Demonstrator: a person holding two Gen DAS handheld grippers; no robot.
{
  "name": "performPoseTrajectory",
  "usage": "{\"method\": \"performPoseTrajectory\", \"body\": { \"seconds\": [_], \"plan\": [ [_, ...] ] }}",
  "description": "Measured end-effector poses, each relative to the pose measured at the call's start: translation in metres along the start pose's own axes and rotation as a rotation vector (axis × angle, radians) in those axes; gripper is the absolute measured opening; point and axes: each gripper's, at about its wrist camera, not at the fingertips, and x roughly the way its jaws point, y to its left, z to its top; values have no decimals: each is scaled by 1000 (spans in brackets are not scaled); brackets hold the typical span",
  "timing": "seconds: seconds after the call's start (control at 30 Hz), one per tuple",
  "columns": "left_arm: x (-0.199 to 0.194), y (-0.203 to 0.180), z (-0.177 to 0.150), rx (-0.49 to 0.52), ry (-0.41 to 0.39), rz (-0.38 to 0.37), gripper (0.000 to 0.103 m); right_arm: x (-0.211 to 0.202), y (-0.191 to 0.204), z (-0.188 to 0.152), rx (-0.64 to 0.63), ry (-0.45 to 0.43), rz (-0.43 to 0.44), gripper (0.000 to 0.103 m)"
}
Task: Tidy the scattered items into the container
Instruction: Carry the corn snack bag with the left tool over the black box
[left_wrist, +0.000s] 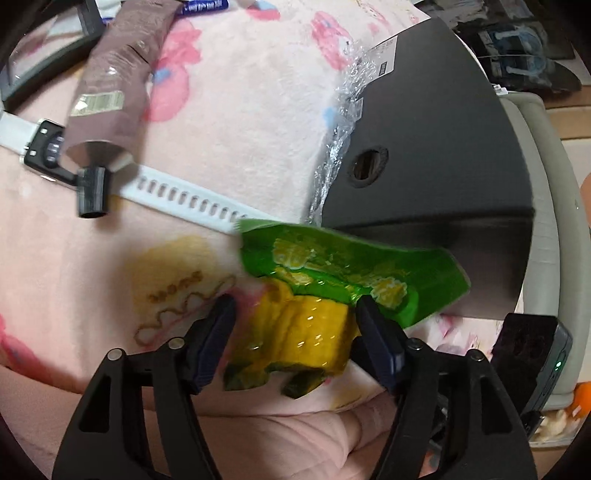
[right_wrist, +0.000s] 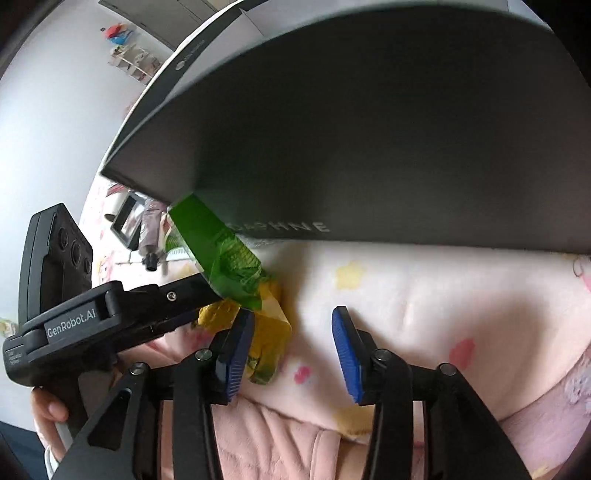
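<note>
Currently, going left to right, a mauve folded umbrella (left_wrist: 110, 81) and a white perforated rubber strap (left_wrist: 177, 194) are lying on the pink fleece blanket (left_wrist: 240, 110). The left gripper (left_wrist: 295, 325) is pinching a crinkly green-and-yellow plastic snack packet (left_wrist: 332, 280) beside the dark grey cardboard box (left_wrist: 436, 147). The packet is looking light, soft and slippery, best held at its yellow filled middle; the right gripper (right_wrist: 293, 343) is hovering with its jaws apart, empty.

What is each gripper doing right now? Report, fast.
Left gripper: closed on the green and yellow snack packet.
Right gripper: open, holding nothing.
</note>
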Motion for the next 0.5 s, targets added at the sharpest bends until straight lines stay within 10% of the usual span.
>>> {"method": "performPoseTrajectory", "body": {
  "seconds": [0.4, 0.5],
  "plan": [
    [24, -41, 0, 53, -4, -40, 60, 2, 13, -5, -27, 4, 15, 39],
    [30, -50, 0, 54, -8, -57, 44, -1, 21, -7, -45, 14, 70, 39]
  ]
}}
